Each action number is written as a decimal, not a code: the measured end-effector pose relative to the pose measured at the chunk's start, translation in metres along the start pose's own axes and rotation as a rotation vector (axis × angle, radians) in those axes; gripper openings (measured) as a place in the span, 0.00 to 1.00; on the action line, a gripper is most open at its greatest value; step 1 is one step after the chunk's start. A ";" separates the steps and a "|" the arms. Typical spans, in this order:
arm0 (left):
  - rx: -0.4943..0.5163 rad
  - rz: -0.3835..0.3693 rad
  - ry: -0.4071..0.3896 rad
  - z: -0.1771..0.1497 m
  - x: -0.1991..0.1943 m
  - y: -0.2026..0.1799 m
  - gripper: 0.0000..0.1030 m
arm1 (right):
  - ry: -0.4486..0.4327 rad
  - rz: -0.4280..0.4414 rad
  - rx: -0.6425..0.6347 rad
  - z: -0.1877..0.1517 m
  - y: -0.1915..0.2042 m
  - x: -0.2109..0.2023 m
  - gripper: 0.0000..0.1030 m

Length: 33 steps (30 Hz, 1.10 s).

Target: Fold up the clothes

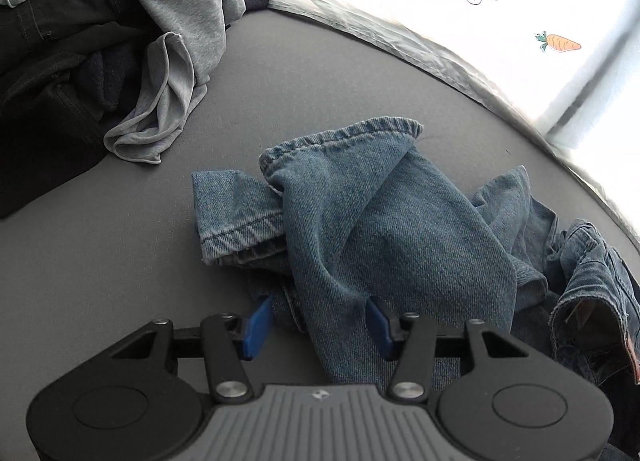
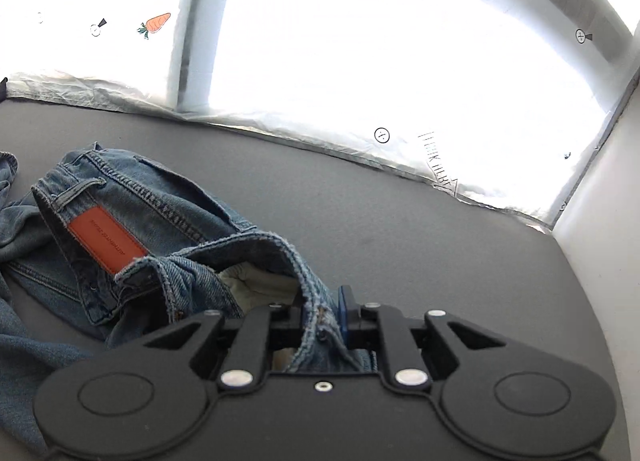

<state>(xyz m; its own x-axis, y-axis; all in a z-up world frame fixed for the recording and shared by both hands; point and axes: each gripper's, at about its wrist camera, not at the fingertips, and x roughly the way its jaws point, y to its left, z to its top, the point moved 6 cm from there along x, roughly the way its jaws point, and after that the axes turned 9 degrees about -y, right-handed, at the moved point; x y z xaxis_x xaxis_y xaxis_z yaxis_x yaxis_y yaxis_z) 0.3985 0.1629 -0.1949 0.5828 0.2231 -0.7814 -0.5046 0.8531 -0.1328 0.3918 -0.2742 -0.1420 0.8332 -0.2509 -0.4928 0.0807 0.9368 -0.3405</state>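
Note:
A pair of blue jeans [image 1: 384, 221] lies crumpled on the grey surface [image 1: 120, 261]. In the left wrist view its hemmed legs point away from me. My left gripper [image 1: 318, 321] is open, with blue pads on either side of a fold of one leg. In the right wrist view the waistband with an orange patch [image 2: 106, 239] shows. My right gripper [image 2: 320, 321] is shut on the jeans' waistband edge [image 2: 316, 301]; its left pad is hidden by the denim.
A pile of grey and black clothes [image 1: 120, 41] lies at the far left in the left wrist view. A bright white sheet printed with carrots [image 2: 156, 23] hangs behind the surface. A white wall [image 2: 600, 261] stands at the right.

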 end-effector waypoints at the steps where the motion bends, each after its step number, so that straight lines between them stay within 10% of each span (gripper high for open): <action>1: 0.005 0.000 -0.002 -0.001 -0.003 -0.001 0.51 | -0.024 -0.084 -0.007 0.005 -0.020 -0.001 0.10; 12: 0.045 0.016 -0.012 -0.008 -0.025 0.002 0.51 | 0.053 -0.411 0.426 -0.034 -0.223 0.007 0.11; 16: 0.057 0.024 -0.009 -0.010 -0.028 0.005 0.51 | 0.221 -0.435 0.586 -0.075 -0.254 0.021 0.36; 26: 0.146 0.005 -0.023 -0.003 -0.024 -0.023 0.53 | 0.160 -0.411 0.284 -0.080 -0.169 -0.017 0.67; 33: 0.185 0.019 -0.047 0.014 -0.014 -0.034 0.53 | 0.028 -0.080 -0.060 -0.040 -0.056 -0.020 0.76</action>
<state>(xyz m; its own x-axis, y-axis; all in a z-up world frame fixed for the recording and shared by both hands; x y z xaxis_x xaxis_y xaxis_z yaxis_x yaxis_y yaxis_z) 0.4167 0.1370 -0.1713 0.6053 0.2579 -0.7530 -0.3922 0.9199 -0.0002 0.3483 -0.3318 -0.1449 0.8098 -0.3322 -0.4836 0.1130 0.8972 -0.4270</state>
